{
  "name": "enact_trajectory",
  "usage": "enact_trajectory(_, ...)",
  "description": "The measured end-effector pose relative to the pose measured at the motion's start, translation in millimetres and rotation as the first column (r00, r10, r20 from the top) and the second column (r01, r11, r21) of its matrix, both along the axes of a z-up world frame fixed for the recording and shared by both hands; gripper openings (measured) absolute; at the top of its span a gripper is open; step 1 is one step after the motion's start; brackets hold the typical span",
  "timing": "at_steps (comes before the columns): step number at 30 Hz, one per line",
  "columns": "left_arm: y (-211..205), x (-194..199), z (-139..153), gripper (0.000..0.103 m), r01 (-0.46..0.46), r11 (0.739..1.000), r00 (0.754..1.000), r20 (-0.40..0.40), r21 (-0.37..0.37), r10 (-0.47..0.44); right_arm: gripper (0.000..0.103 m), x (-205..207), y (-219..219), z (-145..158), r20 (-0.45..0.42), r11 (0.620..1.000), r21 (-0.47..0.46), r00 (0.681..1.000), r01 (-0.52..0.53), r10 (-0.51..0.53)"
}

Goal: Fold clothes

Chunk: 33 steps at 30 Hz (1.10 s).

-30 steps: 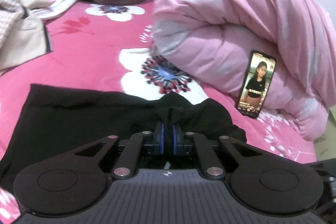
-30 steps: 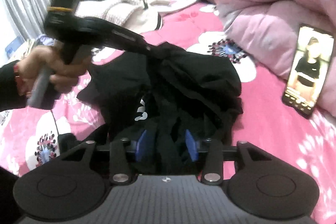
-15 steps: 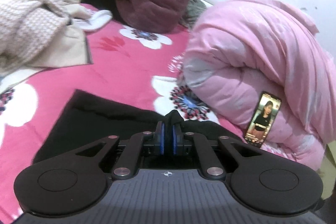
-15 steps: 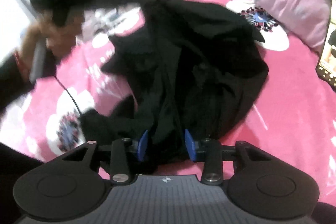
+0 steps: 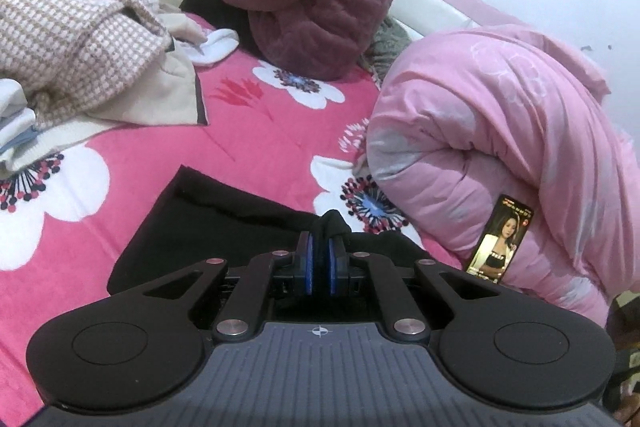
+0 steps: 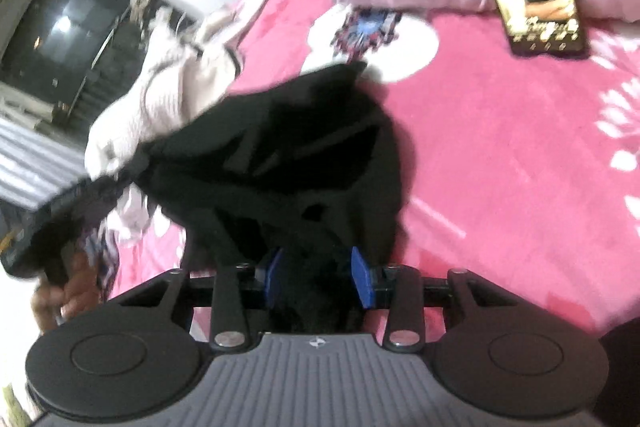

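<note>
1. We see the left gripper (image 5: 321,247) pinched tight on a fold of the black garment (image 5: 208,223), which lies on the pink floral bedspread (image 5: 260,143).
2. The right gripper (image 6: 316,267) has been closing; a thick black bunch sits between its pads, which look pressed on it.
3. A phone (image 5: 500,239) leans on the pink duvet (image 5: 500,131).

Bare pink bedspread (image 5: 132,147) lies between checked blanket (image 5: 72,39) and rolled quilt (image 5: 500,147)

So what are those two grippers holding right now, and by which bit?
Both hold the same black garment. The left gripper pinches a small bunched fold at its edge. The right gripper has a thicker bunch of cloth between its fingers, its jaws having just been closing.
</note>
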State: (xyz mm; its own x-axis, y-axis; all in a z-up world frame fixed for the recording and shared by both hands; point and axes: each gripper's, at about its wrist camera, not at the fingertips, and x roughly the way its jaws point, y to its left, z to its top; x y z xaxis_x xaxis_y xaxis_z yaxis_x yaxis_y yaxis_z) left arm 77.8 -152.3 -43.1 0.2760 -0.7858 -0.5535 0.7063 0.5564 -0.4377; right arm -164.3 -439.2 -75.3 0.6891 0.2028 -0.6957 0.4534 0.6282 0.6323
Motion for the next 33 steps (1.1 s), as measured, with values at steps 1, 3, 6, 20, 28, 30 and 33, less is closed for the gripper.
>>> enact_trajectory(1, 0, 0, 0, 0.006, 0.000, 1.000, 1.000, -0.002, -0.001, 0.000, 0.041, 1, -2, 1, 0.002, 1.000, -0.006, 1.000, 0.010, -0.010)
enact_trajectory(3, 1, 1, 0, 0.006, 0.000, 1.000, 1.000, -0.005, -0.003, 0.000, 0.041, 4, -3, 0, -0.020, 1.000, -0.026, 1.000, 0.007, -0.008)
enact_trajectory(6, 1, 1, -2, 0.006, 0.000, 1.000, 1.000, -0.007, -0.002, 0.000, 0.042, 15, 0, -5, -0.056, 0.999, -0.041, 0.998, -0.015, 0.012)
enact_trajectory(20, -2, -4, 3, 0.006, 0.000, 1.000, 1.000, -0.006, -0.027, 0.000, 0.007, 31, 44, -18, -0.246, 0.891, -0.418, 0.966, -0.174, 0.074)
enact_trajectory(28, 19, -6, 38, 0.000, -0.107, 0.974, 0.994, -0.045, -0.202, 0.100, 0.002, 11, 70, 50, -0.104, 0.610, -0.788, 0.994, -0.076, -0.011)
enact_trajectory(30, 23, -7, 48, 0.000, -0.112, 0.969, 0.994, -0.034, -0.219, 0.107, 0.002, 8, 72, 69, -0.058, 0.542, -0.839, 0.998, -0.035, -0.025)
enact_trajectory(33, 29, -17, 58, 0.002, -0.075, 0.974, 0.997, 0.003, -0.216, 0.077, 0.002, 0, 77, 92, 0.000, 0.460, -0.888, 1.000, 0.010, -0.022)
